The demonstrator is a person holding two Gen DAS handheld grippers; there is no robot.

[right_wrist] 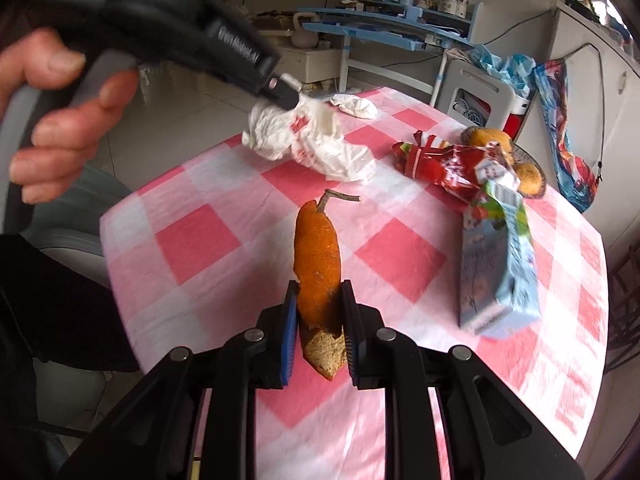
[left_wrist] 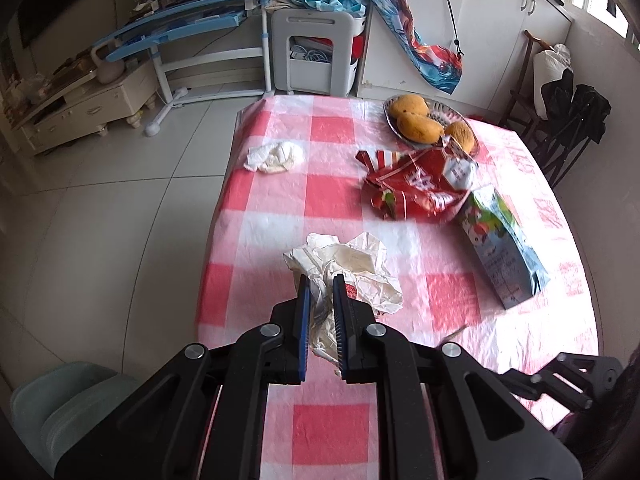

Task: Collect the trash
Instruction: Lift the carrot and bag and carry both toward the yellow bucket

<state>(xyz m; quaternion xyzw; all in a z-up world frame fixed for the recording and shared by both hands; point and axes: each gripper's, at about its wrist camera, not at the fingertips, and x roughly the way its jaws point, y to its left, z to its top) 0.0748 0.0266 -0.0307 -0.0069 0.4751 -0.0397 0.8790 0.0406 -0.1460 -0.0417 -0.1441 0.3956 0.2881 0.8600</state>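
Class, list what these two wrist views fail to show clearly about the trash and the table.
- Red snack wrapper: print too blurred to read, both views.
- Milk carton: motion blur hides its label, right wrist view.
- Trash bin: in neither view.
- Fruit dish: mostly hidden behind the wrapper, right wrist view.
- Crumpled paper: lower part hidden between left gripper fingers.

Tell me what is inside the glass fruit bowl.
The glass fruit bowl holds three yellow-orange mangoes. The red snack bag covers the bowl's near edge, so anything lying there cannot be seen.
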